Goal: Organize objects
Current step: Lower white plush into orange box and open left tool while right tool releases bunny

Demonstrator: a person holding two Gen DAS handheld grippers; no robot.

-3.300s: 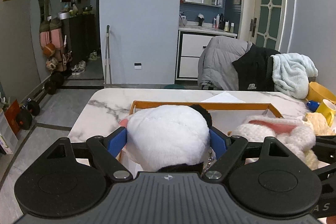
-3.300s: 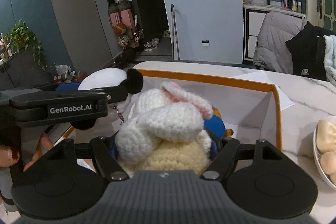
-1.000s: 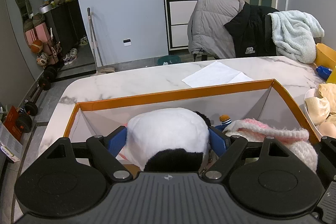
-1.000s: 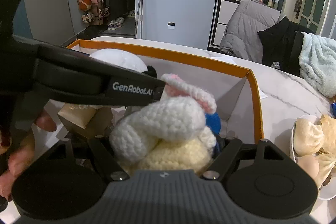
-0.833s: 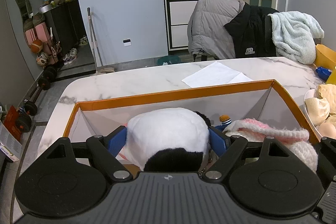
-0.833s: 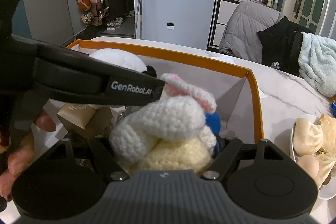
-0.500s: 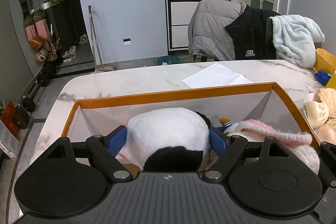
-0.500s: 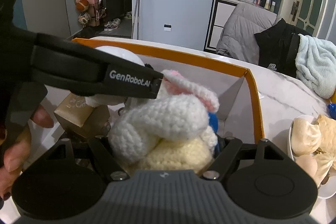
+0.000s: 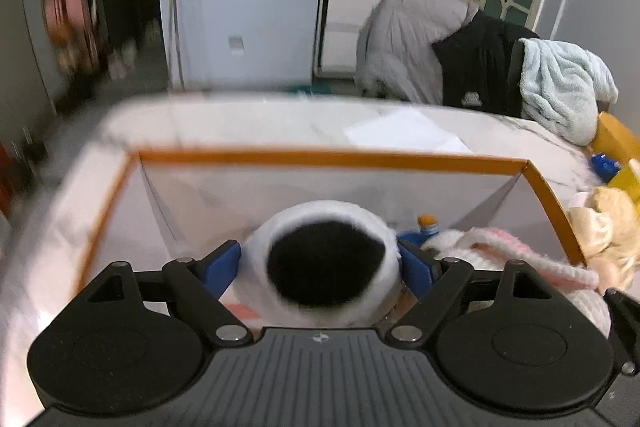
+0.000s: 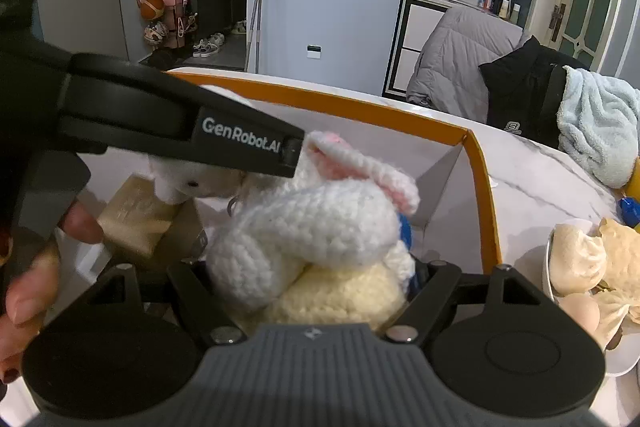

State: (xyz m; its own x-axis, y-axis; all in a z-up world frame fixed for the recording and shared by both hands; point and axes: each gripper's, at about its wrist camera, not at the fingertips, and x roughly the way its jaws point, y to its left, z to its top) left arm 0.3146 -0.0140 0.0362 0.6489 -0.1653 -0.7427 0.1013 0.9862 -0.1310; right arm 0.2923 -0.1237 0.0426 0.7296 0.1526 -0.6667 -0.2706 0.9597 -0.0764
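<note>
My left gripper point(image 9: 320, 261) is shut on a white plush toy with a black patch point(image 9: 324, 267), held over the white box with an orange rim point(image 9: 320, 157). In the right wrist view, my right gripper point(image 10: 308, 247) is shut on a crocheted white bunny with pink ears and a cream body point(image 10: 320, 223), also above the box point(image 10: 360, 105). The left gripper's black body point(image 10: 240, 143) crosses just left of the bunny, and part of the plush toy point(image 10: 180, 181) shows below it. The bunny point(image 9: 504, 251) shows at the right of the left wrist view.
A tan carton point(image 10: 136, 215) lies inside the box. A person's hand point(image 10: 28, 291) grips the left tool. A plate of buns point(image 10: 580, 267) sits right of the box on the marble table point(image 10: 540, 179). A paper sheet point(image 9: 404, 135) lies behind the box; coats and a towel hang on chairs.
The left gripper has rolled and tipped, so the plush toy's black patch now faces the camera. It sits lower and closer to the bunny. The right gripper has held still.
</note>
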